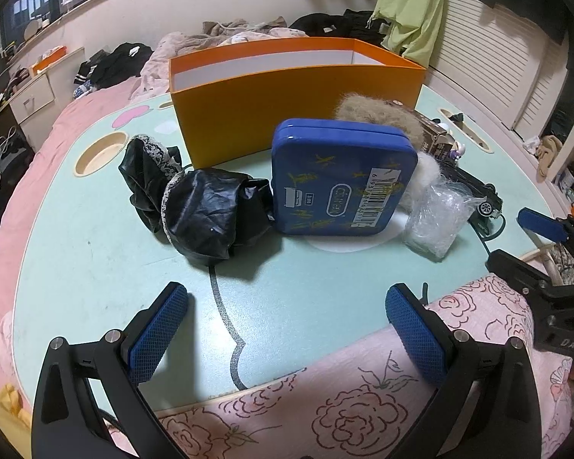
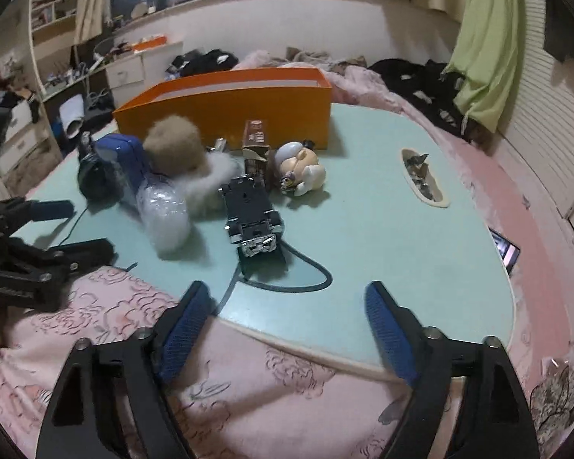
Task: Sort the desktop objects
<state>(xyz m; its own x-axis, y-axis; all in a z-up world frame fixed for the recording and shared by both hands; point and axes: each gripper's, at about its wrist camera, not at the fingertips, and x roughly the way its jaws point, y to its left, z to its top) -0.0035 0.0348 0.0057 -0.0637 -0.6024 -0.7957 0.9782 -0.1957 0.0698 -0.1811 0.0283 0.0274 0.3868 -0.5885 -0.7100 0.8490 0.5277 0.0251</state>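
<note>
On the pale green table (image 1: pixel 95 252) an orange box (image 1: pixel 287 111) stands open at the back. In front of it lie a crumpled black bag with lace trim (image 1: pixel 199 199), a blue tin (image 1: pixel 340 179), a brown and white fluffy thing (image 2: pixel 180 153), a clear plastic bag (image 2: pixel 164 210), a black toy car (image 2: pixel 250 214), a small brown carton (image 2: pixel 254 141) and a little figurine (image 2: pixel 298 168). My left gripper (image 1: pixel 287 321) hangs open over the table's near edge, nothing between its pads. My right gripper (image 2: pixel 283 329) is open and empty too, short of the toy car.
A pink flowered blanket (image 2: pixel 134 336) covers the near side below both grippers. The table has cut-out holes (image 1: pixel 101 153) (image 2: pixel 424 179). A phone (image 2: pixel 507 252) lies off the table's right edge. Clothes are piled on the bed (image 1: pixel 225 38) behind the box; drawers (image 2: pixel 134 69) stand at the left.
</note>
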